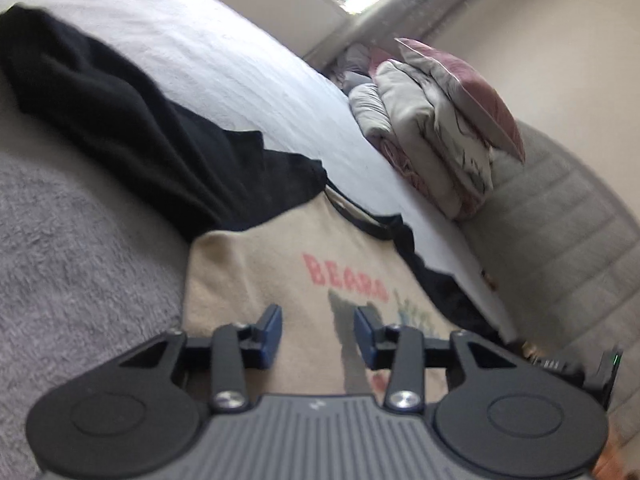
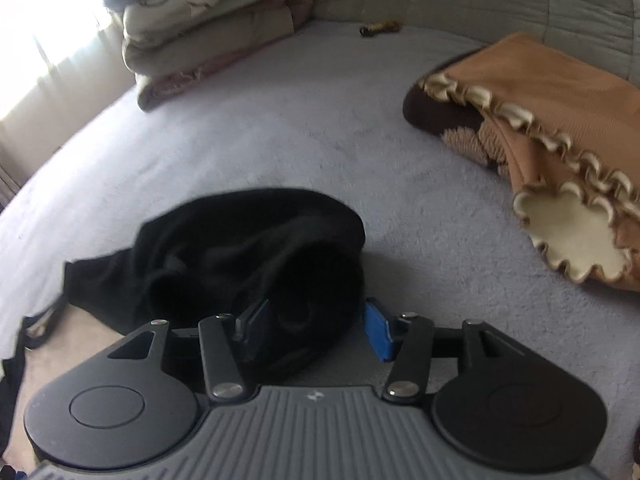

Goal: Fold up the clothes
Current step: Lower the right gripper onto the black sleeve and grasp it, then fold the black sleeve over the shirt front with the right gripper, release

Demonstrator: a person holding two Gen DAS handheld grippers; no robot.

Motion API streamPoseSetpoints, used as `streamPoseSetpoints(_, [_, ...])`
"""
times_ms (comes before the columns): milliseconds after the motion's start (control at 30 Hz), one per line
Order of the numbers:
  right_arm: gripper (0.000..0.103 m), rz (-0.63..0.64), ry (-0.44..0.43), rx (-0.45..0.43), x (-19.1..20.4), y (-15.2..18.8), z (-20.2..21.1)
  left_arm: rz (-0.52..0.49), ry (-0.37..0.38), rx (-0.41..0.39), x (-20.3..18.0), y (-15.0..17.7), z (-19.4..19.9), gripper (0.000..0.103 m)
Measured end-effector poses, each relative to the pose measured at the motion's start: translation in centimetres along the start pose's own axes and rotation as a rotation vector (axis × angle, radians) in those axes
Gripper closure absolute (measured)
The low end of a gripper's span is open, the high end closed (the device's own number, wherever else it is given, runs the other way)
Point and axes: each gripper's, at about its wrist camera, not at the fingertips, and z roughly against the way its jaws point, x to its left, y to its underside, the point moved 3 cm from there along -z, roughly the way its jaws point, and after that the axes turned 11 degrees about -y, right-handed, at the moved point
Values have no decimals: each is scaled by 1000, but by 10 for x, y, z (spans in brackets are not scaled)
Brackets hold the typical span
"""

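2 grippers, fingers apart and empty: left (image 1: 316,334) over printed beige shirt (image 1: 256,272), right (image 2: 316,330) over rumpled black garment (image 2: 248,248).

Below my fingers, the bed (image 2: 280,128) carries a grey fleece cover. Directly on it: a black garment (image 2: 248,248) near the front edge, a beige printed shirt (image 1: 304,264) beside it, folded bedding (image 2: 208,20) at the far edge, a tan frilled cushion (image 2: 540,128) toward the far right corner.
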Motion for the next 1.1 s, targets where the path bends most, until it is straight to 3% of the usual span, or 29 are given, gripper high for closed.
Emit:
streamPoseSetpoints(100, [48,2,-5,-21,0,5,-9,-58,-3,-27,-4,5,0,56])
streamPoseSetpoints(133, [53,7,-3,-35,0,5,-10,-67,0,-30,-4,6,0,53])
streamPoseSetpoints(200, [86,-10,-3,-54,-3,0,-12,-78,6,-34,-6,6,-1,49])
streamPoseSetpoints(267, [89,-52,-15,-66,-10,-7,-12,-84,11,-35,-7,6,-1,47])
streamPoseSetpoints(567, [90,82,58,-348,-6,-50,25,-83,18,-32,-8,6,-3,45])
streamPoseSetpoints(667, [90,120,-5,-403,3,-55,37,-73,16,-27,-9,5,-2,45])
streamPoseSetpoints(867, [90,248,-158,-428,41,-44,50,-7,13,16,-6,-2,0,44])
streamPoseSetpoints(1100, [90,462,-363,-379,104,-10,63,36,26,39,-4,-4,1,44])
